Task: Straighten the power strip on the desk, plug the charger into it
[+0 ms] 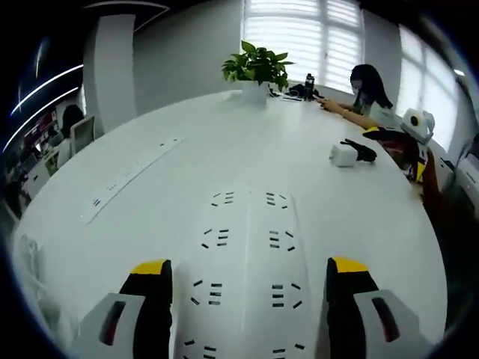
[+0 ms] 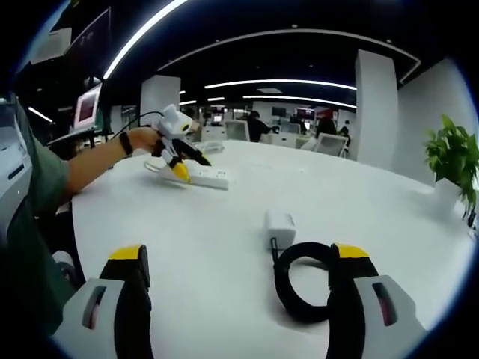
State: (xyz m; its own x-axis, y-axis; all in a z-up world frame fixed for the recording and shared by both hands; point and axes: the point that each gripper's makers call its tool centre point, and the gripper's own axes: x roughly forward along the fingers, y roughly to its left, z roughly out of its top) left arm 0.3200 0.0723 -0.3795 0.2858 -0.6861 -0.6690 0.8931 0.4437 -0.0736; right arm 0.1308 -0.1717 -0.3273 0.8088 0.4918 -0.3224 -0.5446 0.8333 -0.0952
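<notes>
Two tools are at work on one round white bench (image 1: 359, 217), and the power strip (image 1: 251, 269) is the landmark here. In the left gripper view the left tool (image 1: 251, 280) straddles the strip, its yellow-tipped jaws standing apart on either long side without visibly pinching it; the strip's long axis runs straight ahead between them. It is a flat, white, hard plastic bar with two rows of dark slotted sockets.

The charger (image 2: 280, 224), a small white cube with a black cable (image 2: 303, 280) coiled beside it (rubbery, looped), lies well apart from the strip, just ahead of the right tool (image 2: 239, 280), whose jaws also stand apart and empty. So the right hand is nearer the charger.
</notes>
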